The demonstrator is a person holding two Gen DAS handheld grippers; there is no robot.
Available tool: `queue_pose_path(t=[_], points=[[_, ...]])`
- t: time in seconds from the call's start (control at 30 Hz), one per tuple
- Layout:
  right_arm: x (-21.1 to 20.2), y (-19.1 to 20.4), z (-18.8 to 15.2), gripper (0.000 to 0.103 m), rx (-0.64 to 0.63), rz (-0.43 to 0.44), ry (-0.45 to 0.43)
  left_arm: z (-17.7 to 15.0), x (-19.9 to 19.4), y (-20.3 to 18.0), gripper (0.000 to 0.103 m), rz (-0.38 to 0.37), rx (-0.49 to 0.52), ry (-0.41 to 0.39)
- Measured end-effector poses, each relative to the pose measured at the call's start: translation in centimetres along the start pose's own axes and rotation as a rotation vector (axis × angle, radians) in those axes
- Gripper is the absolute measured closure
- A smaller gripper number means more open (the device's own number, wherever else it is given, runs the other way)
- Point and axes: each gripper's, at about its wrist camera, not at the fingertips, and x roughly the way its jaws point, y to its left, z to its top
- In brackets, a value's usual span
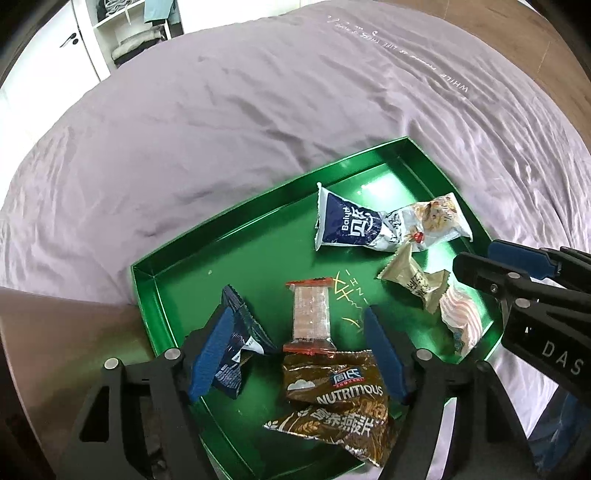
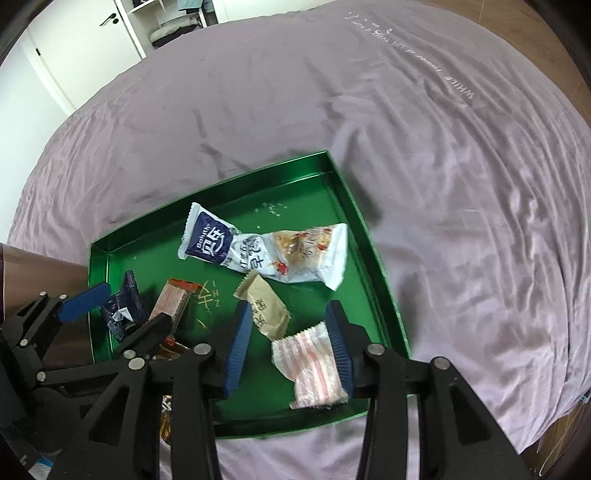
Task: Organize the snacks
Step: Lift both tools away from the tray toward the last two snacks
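A green tray [image 1: 221,226] [image 2: 207,189] lies on a purple bedsheet [image 1: 221,122] and holds several snack packets. My left gripper [image 1: 295,325] hangs open over its near left part. An orange-ended wafer bar [image 1: 311,314] and a brown oat packet [image 1: 332,398] lie below the gap, and a dark blue packet [image 1: 240,332] sits behind the left pad. My right gripper [image 2: 288,308] is open too, above a beige packet [image 2: 269,310] and a pink-striped packet [image 2: 314,363] that lies by its right pad. A blue-and-white packet [image 2: 208,240] and a white nut packet [image 2: 306,254] lie farther back.
The sheet [image 2: 443,184] spreads wide behind and to the right of the tray. White wardrobe doors and open shelves [image 1: 129,33] stand at the far left. Wooden floor [image 1: 535,44] shows at the top right. A dull brownish surface [image 1: 55,314] borders the tray's left side.
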Motion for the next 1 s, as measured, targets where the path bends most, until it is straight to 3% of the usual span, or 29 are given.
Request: queue_pose_path(t=[0.2, 0.57, 0.67, 1.0], points=[[-1.8, -0.9, -0.7, 0.04, 0.026, -0.035, -0.022, -0.3, -1.6, -0.3, 0.035, -0.013, 0.028, -0.02], [-5.3, -1.1, -1.9, 0.035, 0.054, -0.077, -0.057, -2.3, -5.7, -1.6, 0.035, -0.041, 0.114, -0.049], [-6.4, -1.2, -2.5, 0.029, 0.07, -0.082, -0.065, -2.9, -7.2, -2.0, 0.035, -0.04, 0.146, -0.065], [-9.4, -0.7, -4.8, 0.028, 0.091, -0.086, -0.076, -4.1, -12.3, -2.2, 0.035, -0.014, 0.202, -0.133]])
